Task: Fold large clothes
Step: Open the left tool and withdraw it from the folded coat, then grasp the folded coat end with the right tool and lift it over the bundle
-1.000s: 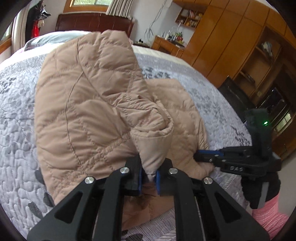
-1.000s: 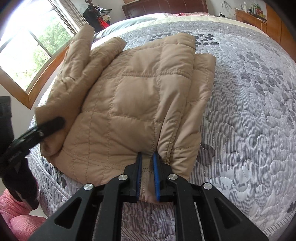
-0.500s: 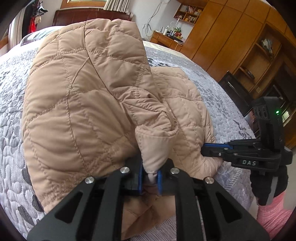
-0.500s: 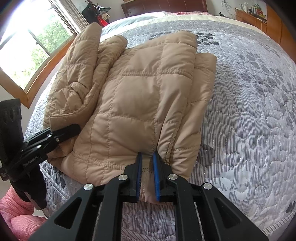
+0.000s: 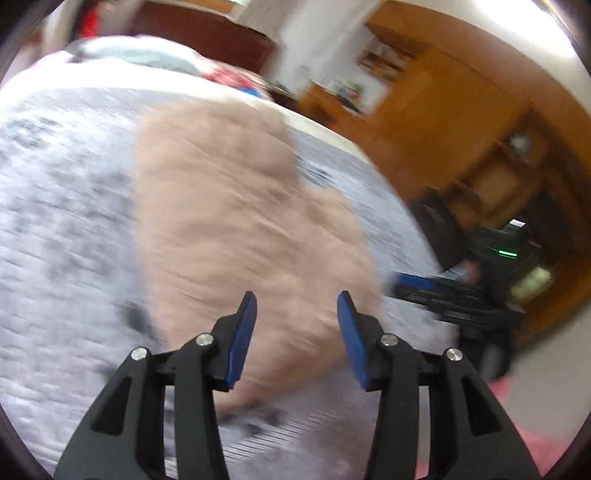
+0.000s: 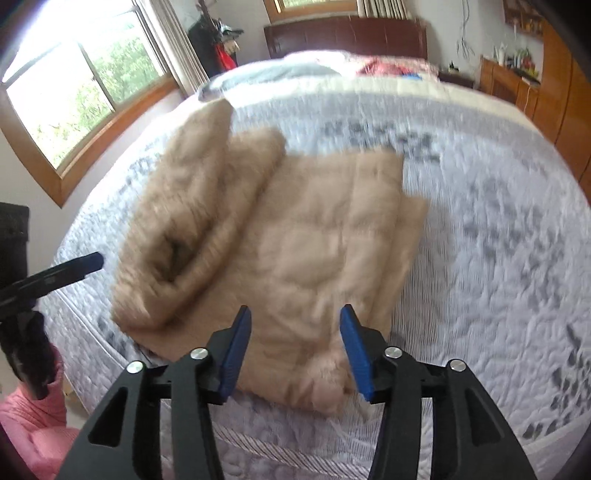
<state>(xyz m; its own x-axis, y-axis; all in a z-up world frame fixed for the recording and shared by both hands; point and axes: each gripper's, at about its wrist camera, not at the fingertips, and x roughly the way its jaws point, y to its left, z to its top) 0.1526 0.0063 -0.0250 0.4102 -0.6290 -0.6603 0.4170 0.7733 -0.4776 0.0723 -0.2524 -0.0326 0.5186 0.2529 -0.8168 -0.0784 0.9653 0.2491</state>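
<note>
A tan quilted jacket (image 6: 295, 243) lies folded on the grey patterned bedspread (image 6: 498, 258), its left side rolled over on top. It shows blurred in the left wrist view (image 5: 236, 229). My left gripper (image 5: 297, 306) is open and empty, held just above the jacket's near edge. My right gripper (image 6: 295, 321) is open and empty, above the jacket's near hem. The left gripper shows at the left in the right wrist view (image 6: 66, 271). The right gripper shows at the right in the left wrist view (image 5: 417, 284).
A dark wooden headboard (image 6: 343, 35) and pillows (image 6: 280, 70) are at the bed's far end. A window (image 6: 74, 92) is on the left, wooden cabinets (image 5: 480, 122) on the right. The person's pink sleeve (image 6: 33, 417) is at the lower left.
Both grippers have let go of the jacket and opened. They have drawn back and up from its near edge. The raised left side has dropped onto the jacket.
</note>
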